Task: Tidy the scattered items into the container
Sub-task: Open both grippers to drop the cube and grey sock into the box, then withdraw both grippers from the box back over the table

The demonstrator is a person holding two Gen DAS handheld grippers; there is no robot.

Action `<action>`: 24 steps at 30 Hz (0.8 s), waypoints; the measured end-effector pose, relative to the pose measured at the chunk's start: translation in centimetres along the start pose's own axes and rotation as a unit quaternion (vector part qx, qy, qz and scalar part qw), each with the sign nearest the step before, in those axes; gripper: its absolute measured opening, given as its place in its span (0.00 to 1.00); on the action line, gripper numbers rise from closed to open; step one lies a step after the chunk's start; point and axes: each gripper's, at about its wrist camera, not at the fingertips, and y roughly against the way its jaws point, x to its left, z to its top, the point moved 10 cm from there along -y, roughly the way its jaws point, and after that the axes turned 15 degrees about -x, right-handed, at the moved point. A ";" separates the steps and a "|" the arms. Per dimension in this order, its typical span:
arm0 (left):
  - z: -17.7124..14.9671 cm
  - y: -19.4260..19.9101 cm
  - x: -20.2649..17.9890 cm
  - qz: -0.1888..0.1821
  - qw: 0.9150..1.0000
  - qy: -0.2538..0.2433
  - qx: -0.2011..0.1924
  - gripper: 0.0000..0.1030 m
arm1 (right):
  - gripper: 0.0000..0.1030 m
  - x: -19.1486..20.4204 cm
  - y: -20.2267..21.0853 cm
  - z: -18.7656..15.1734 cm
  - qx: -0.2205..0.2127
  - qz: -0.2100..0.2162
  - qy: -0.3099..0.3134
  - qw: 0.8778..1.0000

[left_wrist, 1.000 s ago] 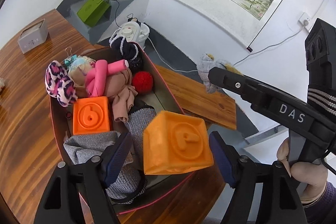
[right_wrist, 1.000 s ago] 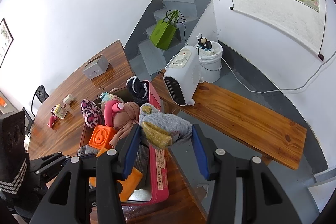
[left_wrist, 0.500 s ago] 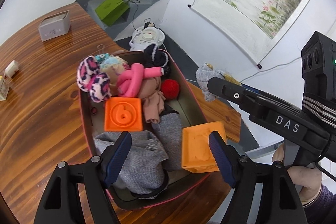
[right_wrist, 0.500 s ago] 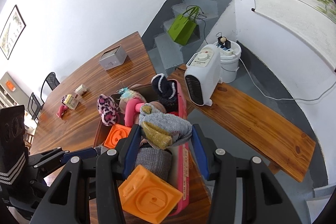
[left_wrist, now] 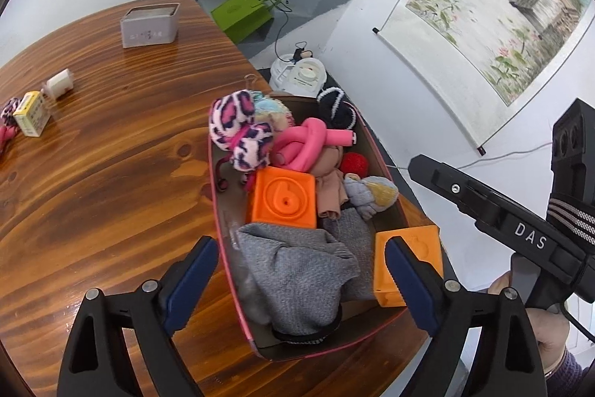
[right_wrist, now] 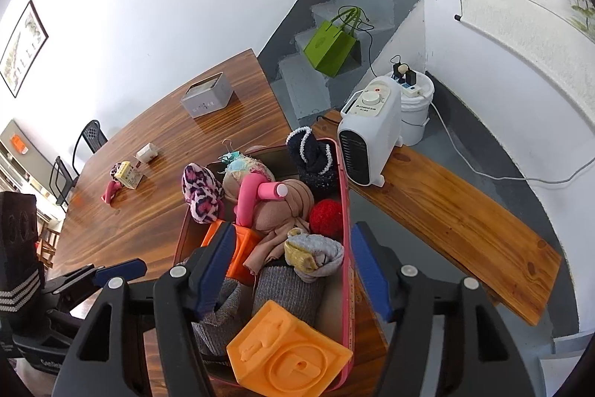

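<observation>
Most of the clutter already lies in the pink-rimmed cardboard container (left_wrist: 238, 289), among it the grey-and-yellow rolled sock (right_wrist: 314, 253) and light orange foam cube (right_wrist: 288, 356). Both the left gripper (left_wrist: 301, 279) and right gripper (right_wrist: 295, 272) have just been opening, jaws spread and empty. Left on the wooden surface (left_wrist: 111, 181): a small yellow box (left_wrist: 31, 113), a white packet (left_wrist: 58, 85) and a pink patterned band (left_wrist: 7, 121).

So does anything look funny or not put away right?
Yes. The light orange block sits tilted against the pink container's rim instead of flat inside, and a yellow box and small white box are out on the table.

A wooden table (left_wrist: 111, 173) carries the pink-rimmed container (left_wrist: 219, 211), grey tin (left_wrist: 150, 25) and yellow box (left_wrist: 32, 113).
</observation>
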 end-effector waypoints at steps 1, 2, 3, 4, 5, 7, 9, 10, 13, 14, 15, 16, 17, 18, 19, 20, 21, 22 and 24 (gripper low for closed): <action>0.0 0.1 0.2 0.001 1.000 0.003 -0.001 0.90 | 0.66 0.2 0.0 -0.1 0.000 0.001 0.001 1.000; 0.0 0.3 0.6 0.003 1.000 0.008 -0.003 0.90 | 0.66 0.3 0.0 -0.1 0.001 0.001 0.001 1.000; 0.1 0.4 0.8 0.005 1.000 0.010 -0.003 0.90 | 0.66 0.5 0.0 -0.1 0.001 0.001 0.002 1.000; 0.1 0.6 1.1 0.008 1.000 0.014 -0.005 0.92 | 0.66 0.8 -0.1 -0.1 0.000 0.002 0.002 1.000; 0.2 0.8 1.4 0.011 1.000 0.018 -0.006 0.99 | 0.66 0.9 0.0 -0.1 -0.001 0.002 0.002 1.000; 0.3 1.4 2.4 0.015 0.999 0.032 -0.011 0.99 | 0.66 1.6 -0.2 -0.1 -0.002 0.006 0.002 1.000; 0.3 1.9 3.6 0.020 0.999 0.043 -0.010 0.99 | 0.66 2.3 -0.3 -0.1 -0.002 0.009 0.005 1.000; 0.3 2.2 4.0 0.024 0.999 0.047 -0.011 0.99 | 0.66 2.9 -0.4 -0.1 -0.002 0.012 0.007 1.000; 0.3 3.3 5.8 0.036 0.998 0.056 -0.018 0.99 | 0.66 4.4 -0.8 -0.1 -0.003 0.020 0.011 1.000; 0.3 3.7 6.4 0.040 0.997 0.059 -0.020 0.99 | 0.66 4.9 -0.9 -0.1 -0.003 0.023 0.012 1.000; 0.3 4.2 7.3 0.046 0.997 0.063 -0.023 0.99 | 0.66 5.5 -1.1 -0.1 -0.002 0.027 0.014 1.000; 0.2 4.6 7.9 0.050 0.996 0.067 -0.025 0.99 | 0.66 6.3 -1.3 -0.1 -0.001 0.032 0.016 0.999; 0.2 4.9 8.6 0.055 0.996 0.071 -0.027 0.99 | 0.66 7.0 -1.5 -0.1 0.000 0.036 0.018 0.999; 0.2 5.5 9.6 0.063 0.995 0.077 -0.030 0.99 | 0.66 8.0 -1.8 -0.2 0.001 0.042 0.022 0.999; 0.1 5.9 10.4 0.068 0.994 0.081 -0.033 0.99 | 0.66 8.9 -2.0 -0.3 0.002 0.047 0.025 0.999; 0.1 6.3 11.2 0.073 0.993 0.085 -0.035 0.99 | 0.66 9.3 -2.1 -0.5 0.003 0.051 0.027 0.998; 0.0 6.9 12.3 0.080 0.992 0.092 -0.038 0.99 | 0.66 10.2 -2.3 -0.6 0.004 0.056 0.030 0.998; 0.0 7.3 13.1 0.085 0.991 0.096 -0.041 0.99 | 0.66 11.1 -2.6 -0.7 0.006 0.061 0.033 0.998; 0.0 8.4 15.2 0.098 0.988 0.106 -0.047 0.99 | 0.66 12.7 -3.1 -1.1 0.010 0.070 0.038 0.997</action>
